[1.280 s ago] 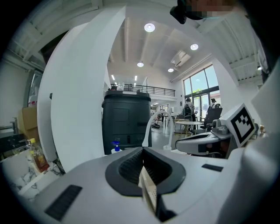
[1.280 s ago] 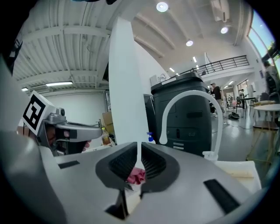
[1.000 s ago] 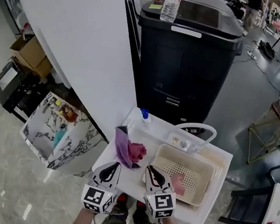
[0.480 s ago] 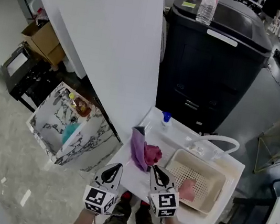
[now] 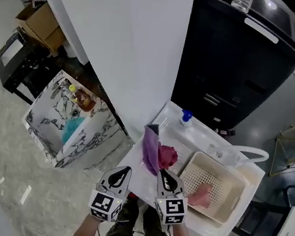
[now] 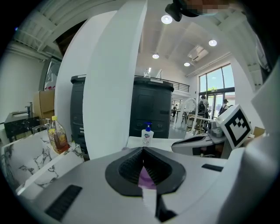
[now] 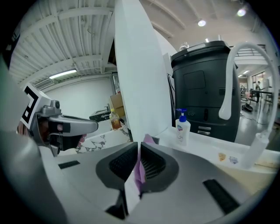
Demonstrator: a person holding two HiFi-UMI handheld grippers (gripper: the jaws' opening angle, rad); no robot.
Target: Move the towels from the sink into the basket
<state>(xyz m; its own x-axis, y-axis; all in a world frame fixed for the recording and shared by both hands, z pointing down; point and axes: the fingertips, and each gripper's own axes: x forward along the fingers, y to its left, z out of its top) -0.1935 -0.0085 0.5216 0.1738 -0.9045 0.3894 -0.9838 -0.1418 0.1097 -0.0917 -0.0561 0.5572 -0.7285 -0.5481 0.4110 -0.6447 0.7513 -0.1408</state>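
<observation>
Towels lie in two places. A purple towel [image 5: 150, 149] and a red towel [image 5: 167, 156] are bunched together on the white sink [image 5: 203, 138] just left of the basket [image 5: 223, 167], and a pink towel [image 5: 200, 195] is already inside the basket. The purple one is the longer, its long axis running away from the person, and the red one touches its basket side. The right hand-held gripper [image 5: 165, 176], clenched and empty, is the nearer: its tips are just short of the red towel, which lies straight ahead of it. The left hand-held gripper [image 5: 120, 174], also clenched on nothing, is farther from the basket and apart from the purple towel, which lies ahead of it and toward the basket. The right one probably has to open before taking the red towel, then carry it a short way over to the basket.
</observation>
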